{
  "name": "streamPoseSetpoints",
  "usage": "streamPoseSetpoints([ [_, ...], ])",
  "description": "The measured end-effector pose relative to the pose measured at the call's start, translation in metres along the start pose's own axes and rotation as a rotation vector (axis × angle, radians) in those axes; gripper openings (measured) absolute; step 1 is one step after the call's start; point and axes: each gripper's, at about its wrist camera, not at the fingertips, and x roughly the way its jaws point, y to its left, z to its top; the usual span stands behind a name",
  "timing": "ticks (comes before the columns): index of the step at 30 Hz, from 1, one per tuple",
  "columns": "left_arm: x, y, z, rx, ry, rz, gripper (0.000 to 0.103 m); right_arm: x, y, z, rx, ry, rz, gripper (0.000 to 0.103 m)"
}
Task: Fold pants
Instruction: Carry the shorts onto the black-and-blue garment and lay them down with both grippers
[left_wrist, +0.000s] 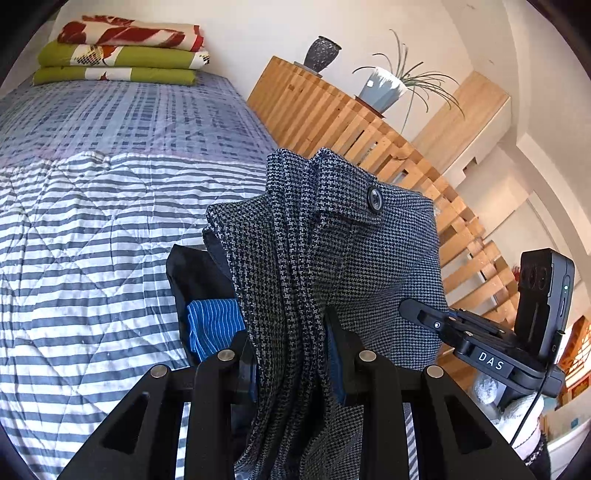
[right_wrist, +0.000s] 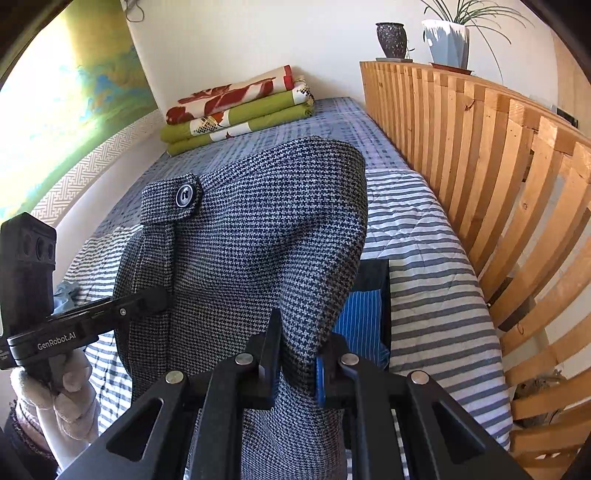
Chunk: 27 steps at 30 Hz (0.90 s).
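The pants (right_wrist: 251, 251) are coarse woven houndstooth cloth with a glossy dark button (right_wrist: 185, 194). Both grippers, left (left_wrist: 291, 354) and right (right_wrist: 297, 363), are matt black plastic with dull metal pins. The quilt (left_wrist: 92, 236) is soft stitched cotton; the slatted rail (right_wrist: 480, 155) is bare, unvarnished wood.
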Motion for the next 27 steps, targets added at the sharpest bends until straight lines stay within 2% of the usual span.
streamPoseSetpoints([
  [3,0.033,0.023,0.004,-0.039,0.033,0.008,0.03,0.031,-0.008,0.009,0.004,0.024,-0.007,0.013],
  [6,0.066,0.039,0.003,-0.03,0.08,0.031,0.031,0.065,-0.017,0.011,0.002,0.069,-0.031,0.013],
  [8,0.085,0.05,0.004,-0.054,0.13,0.043,0.039,0.088,-0.023,0.006,0.008,0.104,-0.062,0.016],
  [9,0.09,0.054,0.006,-0.073,0.146,0.068,0.046,0.099,-0.027,0.004,0.012,0.127,-0.088,0.021],
  [10,0.089,0.057,0.007,-0.083,0.145,0.087,0.051,0.108,-0.031,0.003,0.018,0.148,-0.129,0.024],
  [11,0.081,0.059,0.01,-0.085,0.118,0.08,0.051,0.112,-0.037,0.003,0.035,0.157,-0.168,0.029],
  [13,0.062,0.058,0.013,-0.058,0.049,0.075,0.058,0.104,-0.051,0.002,0.092,0.125,-0.217,0.029],
  [15,0.043,0.05,0.012,-0.012,-0.003,0.053,0.056,0.085,-0.062,0.0,0.143,0.066,-0.196,0.032],
  [18,0.028,0.029,0.0,0.08,-0.001,0.002,0.054,0.054,-0.059,-0.008,0.152,-0.015,-0.162,0.032],
  [19,0.026,0.02,-0.007,0.113,0.015,-0.006,0.049,0.048,-0.056,-0.01,0.151,-0.027,-0.139,0.032],
  [21,0.025,0.003,-0.027,0.175,0.062,-0.036,0.042,0.038,-0.043,-0.024,0.127,-0.038,-0.078,0.032],
  [23,0.029,-0.009,-0.049,0.216,0.104,-0.042,0.039,0.035,-0.025,-0.039,0.077,-0.029,-0.053,0.032],
  [26,0.035,-0.018,-0.088,0.277,0.149,0.005,0.038,0.042,-0.005,-0.057,0.035,0.014,0.006,0.032],
  [27,0.038,-0.015,-0.101,0.285,0.167,0.022,0.038,0.045,0.002,-0.063,0.013,0.035,-0.006,0.032],
])
